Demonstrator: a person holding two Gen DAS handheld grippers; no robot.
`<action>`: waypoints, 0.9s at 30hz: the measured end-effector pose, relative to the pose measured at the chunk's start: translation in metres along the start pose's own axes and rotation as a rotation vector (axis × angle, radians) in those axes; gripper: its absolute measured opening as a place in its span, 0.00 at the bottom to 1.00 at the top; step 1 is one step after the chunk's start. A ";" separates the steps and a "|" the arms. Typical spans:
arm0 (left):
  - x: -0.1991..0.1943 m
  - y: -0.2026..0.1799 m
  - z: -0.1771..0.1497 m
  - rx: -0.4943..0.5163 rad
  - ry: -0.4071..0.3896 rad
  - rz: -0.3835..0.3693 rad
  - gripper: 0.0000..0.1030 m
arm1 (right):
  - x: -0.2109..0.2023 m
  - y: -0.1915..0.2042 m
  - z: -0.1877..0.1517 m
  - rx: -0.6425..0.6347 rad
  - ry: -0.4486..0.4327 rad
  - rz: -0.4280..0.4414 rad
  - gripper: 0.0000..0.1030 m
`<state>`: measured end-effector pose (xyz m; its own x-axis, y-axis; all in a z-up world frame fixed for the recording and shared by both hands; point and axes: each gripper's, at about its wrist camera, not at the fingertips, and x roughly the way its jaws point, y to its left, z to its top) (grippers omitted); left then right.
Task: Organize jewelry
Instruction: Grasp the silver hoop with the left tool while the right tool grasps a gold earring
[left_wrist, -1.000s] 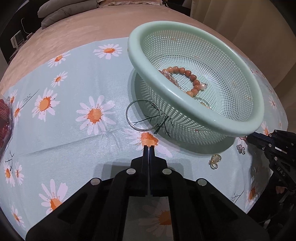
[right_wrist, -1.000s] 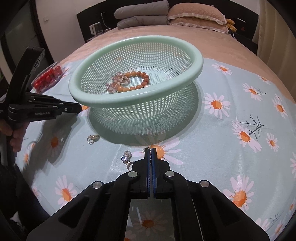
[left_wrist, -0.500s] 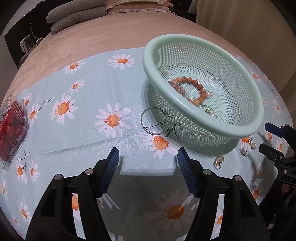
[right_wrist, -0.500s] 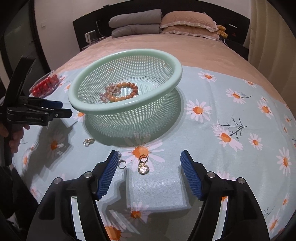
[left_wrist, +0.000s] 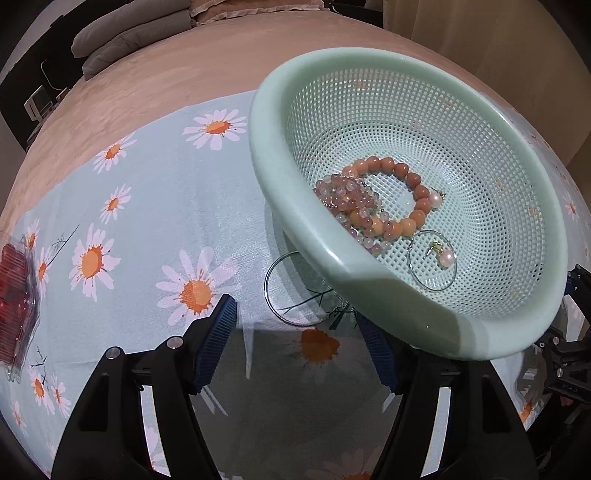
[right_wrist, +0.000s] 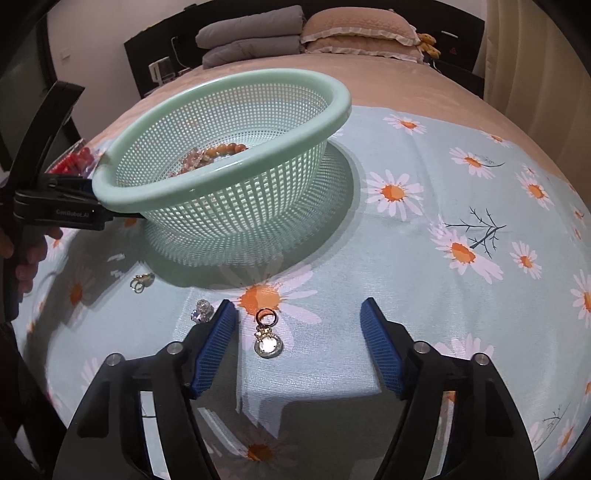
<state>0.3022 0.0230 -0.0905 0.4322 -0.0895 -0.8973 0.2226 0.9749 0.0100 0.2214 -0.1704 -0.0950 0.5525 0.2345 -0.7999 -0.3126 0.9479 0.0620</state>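
Note:
A mint green mesh basket (left_wrist: 295, 206) (right_wrist: 155, 192) sits on the daisy cloth. It holds an orange bead bracelet (left_wrist: 413, 184), a pink bead bracelet (left_wrist: 343, 192), a thin hoop and a pearl earring (left_wrist: 447, 256). My left gripper (left_wrist: 301, 339) is open, close to the basket's near rim, with a thin wire hoop (left_wrist: 295, 291) on the cloth between its fingers. My right gripper (right_wrist: 299, 339) is open over a round gold pendant (right_wrist: 267, 341). A crystal earring (right_wrist: 202, 312) and a small gold charm (right_wrist: 141, 282) lie to its left.
A clear box of red items (left_wrist: 14, 306) lies at the cloth's left edge. Grey and tan pillows (right_wrist: 314, 33) lie at the bed's far end. The left gripper's body (right_wrist: 55, 206) touches the basket rim in the right wrist view.
Both grippers have gone from shut to open. My left gripper has moved closer to the basket and the wire hoop. My right gripper has come down over the gold pendant.

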 end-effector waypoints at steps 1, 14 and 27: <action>0.003 -0.001 0.002 0.008 -0.003 0.006 0.66 | -0.001 0.000 -0.001 0.004 0.003 0.010 0.41; -0.004 0.004 -0.016 0.028 -0.010 -0.055 0.44 | -0.020 0.002 -0.009 -0.005 0.021 0.060 0.03; -0.048 0.019 -0.050 -0.005 -0.033 -0.068 0.44 | -0.062 -0.001 -0.006 -0.022 -0.041 0.042 0.02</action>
<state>0.2423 0.0558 -0.0694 0.4449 -0.1618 -0.8808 0.2476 0.9674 -0.0527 0.1829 -0.1871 -0.0487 0.5698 0.2831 -0.7715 -0.3529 0.9321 0.0814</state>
